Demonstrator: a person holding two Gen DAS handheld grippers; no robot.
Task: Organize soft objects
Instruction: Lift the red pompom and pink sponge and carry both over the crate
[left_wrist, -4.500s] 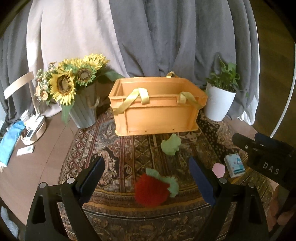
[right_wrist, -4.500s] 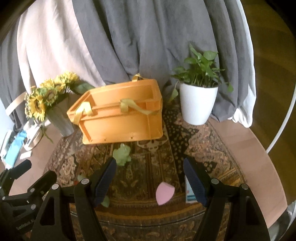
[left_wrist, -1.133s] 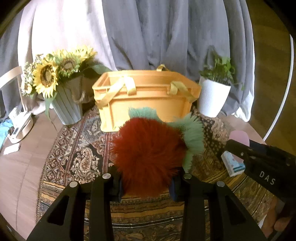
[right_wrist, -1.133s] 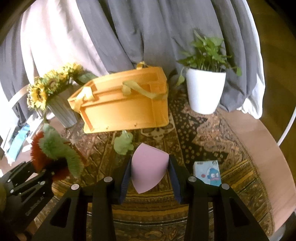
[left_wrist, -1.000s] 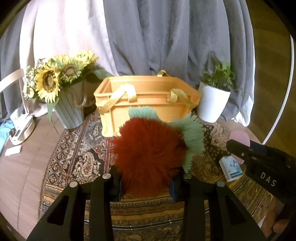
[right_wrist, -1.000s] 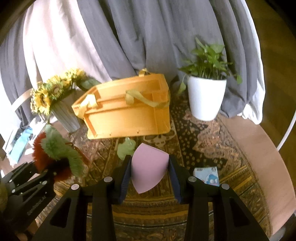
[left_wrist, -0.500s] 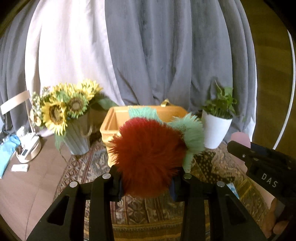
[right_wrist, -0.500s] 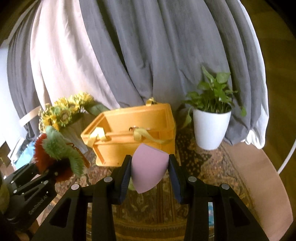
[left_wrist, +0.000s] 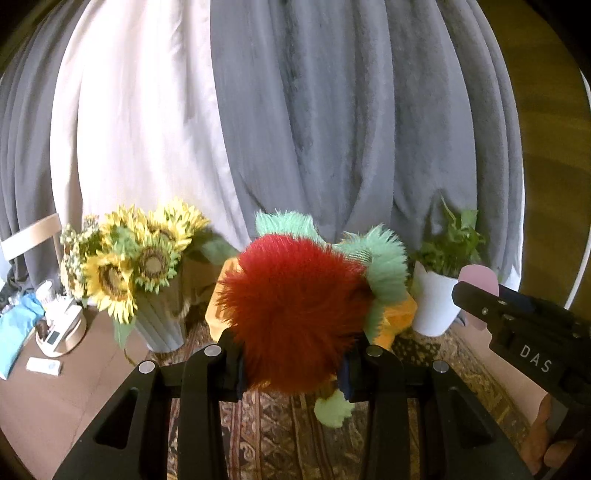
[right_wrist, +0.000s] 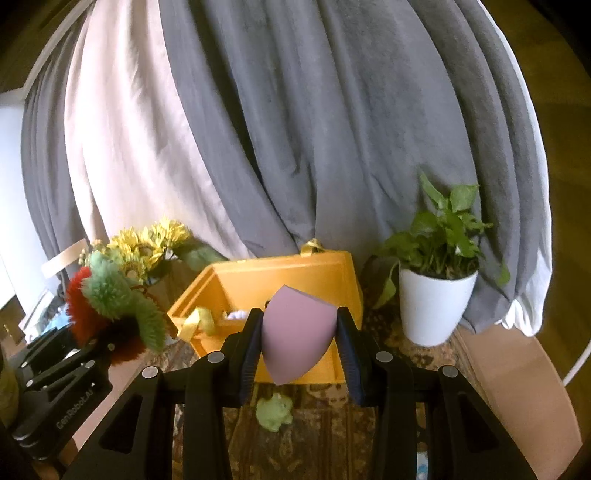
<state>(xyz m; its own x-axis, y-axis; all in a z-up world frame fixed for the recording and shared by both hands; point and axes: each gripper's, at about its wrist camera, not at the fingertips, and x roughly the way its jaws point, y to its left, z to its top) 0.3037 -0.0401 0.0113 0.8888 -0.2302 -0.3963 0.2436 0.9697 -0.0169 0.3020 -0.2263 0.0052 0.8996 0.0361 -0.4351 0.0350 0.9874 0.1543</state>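
Clutching a furry red-and-green pompom (left_wrist: 295, 317), the left hand-held gripper (left_wrist: 291, 363) is hanging above the patterned rug (left_wrist: 280, 439) on the desk, while the right hand-held gripper (right_wrist: 299, 349) is squeezing a pink sponge (right_wrist: 297, 341) just before the orange crate (right_wrist: 280, 280) near the desk's far edge, apparently lining both up for dropping in. A small green frog toy (right_wrist: 275, 410) is lying on the rug, not yet collected.

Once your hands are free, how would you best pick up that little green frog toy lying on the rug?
Probably from above, with the fingers closing across the body of the green frog toy. It lies low on the patterned rug, in front of the orange crate, with open rug beside it.
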